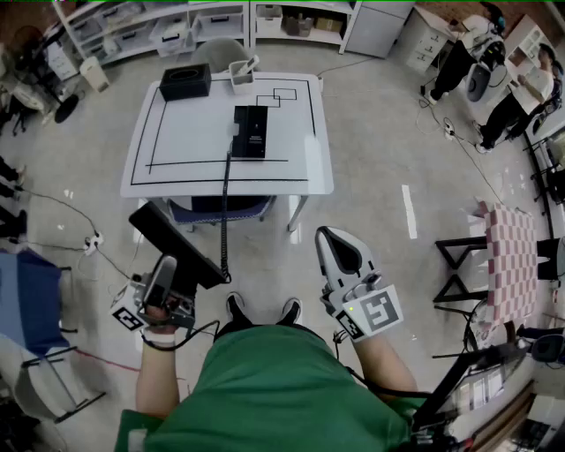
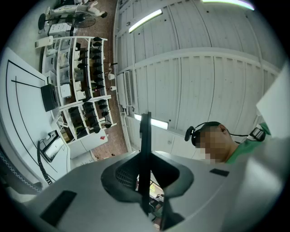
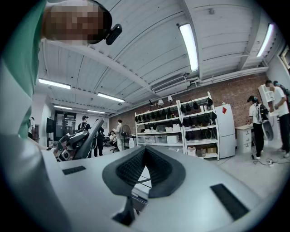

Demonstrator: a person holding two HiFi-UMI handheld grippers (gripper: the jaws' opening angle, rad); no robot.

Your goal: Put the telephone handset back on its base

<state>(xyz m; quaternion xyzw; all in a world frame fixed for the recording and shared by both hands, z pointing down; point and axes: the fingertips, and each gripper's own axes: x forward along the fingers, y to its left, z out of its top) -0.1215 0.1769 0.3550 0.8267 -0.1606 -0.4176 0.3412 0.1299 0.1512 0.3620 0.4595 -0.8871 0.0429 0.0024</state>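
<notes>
The black telephone base (image 1: 250, 132) sits on the white table (image 1: 190, 132), with a coiled cord (image 1: 224, 212) hanging off the front edge. The cord runs down to the long black handset (image 1: 177, 240), which is off the table at lower left. My left gripper (image 1: 169, 270) is shut on the handset. In the left gripper view the handset (image 2: 145, 136) shows as a thin black edge clamped between the jaws, with the base (image 2: 52, 146) far left. My right gripper (image 1: 329, 238) is shut and holds nothing, hovering over the floor in front of the table.
A black box (image 1: 185, 81) and a white container (image 1: 242, 75) stand at the table's far edge. A blue chair (image 1: 221, 210) is tucked under the table. Shelves (image 1: 159, 26) line the back; people (image 1: 463, 62) stand at the far right. A checkered stool (image 1: 512, 265) is on the right.
</notes>
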